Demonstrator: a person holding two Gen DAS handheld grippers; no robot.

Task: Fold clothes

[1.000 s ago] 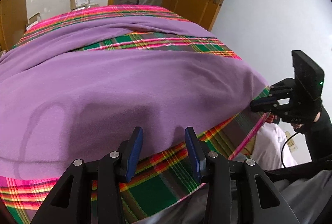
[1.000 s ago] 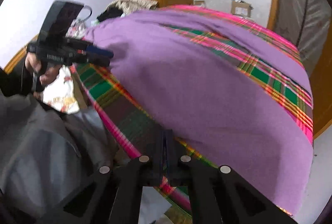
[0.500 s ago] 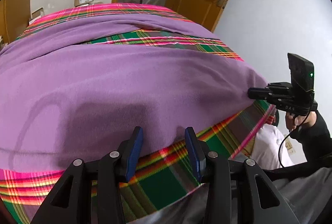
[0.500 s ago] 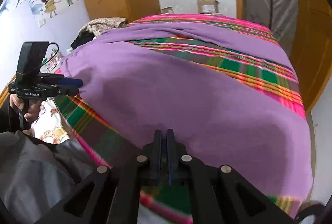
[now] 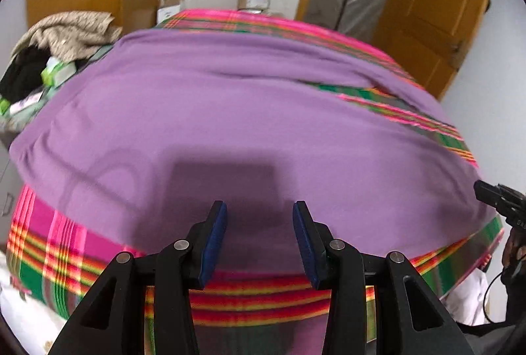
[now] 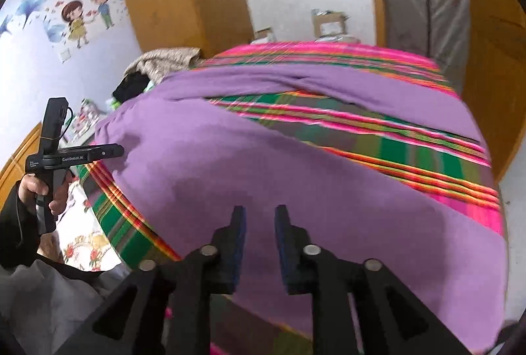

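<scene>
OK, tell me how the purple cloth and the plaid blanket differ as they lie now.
The purple cloth is one plain colour; the plaid blanket is checked in pink, green, red and yellow. The purple cloth lies on top; the plaid blanket lies under it, showing only at the edges and through a gap. The purple cloth has soft wrinkles; the visible parts of the plaid blanket look smooth. Both are spread out flat.

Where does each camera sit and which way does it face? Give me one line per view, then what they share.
Left wrist: rides the left gripper, looking across the purple garment on the plaid bedspread toward the door; its open fingers show, plus the right gripper at the right edge.
Right wrist: rides the right gripper, facing the same bed; its parted fingers show, plus the hand holding the left gripper.
Shared: garment, bedspread, cardboard box.
</scene>
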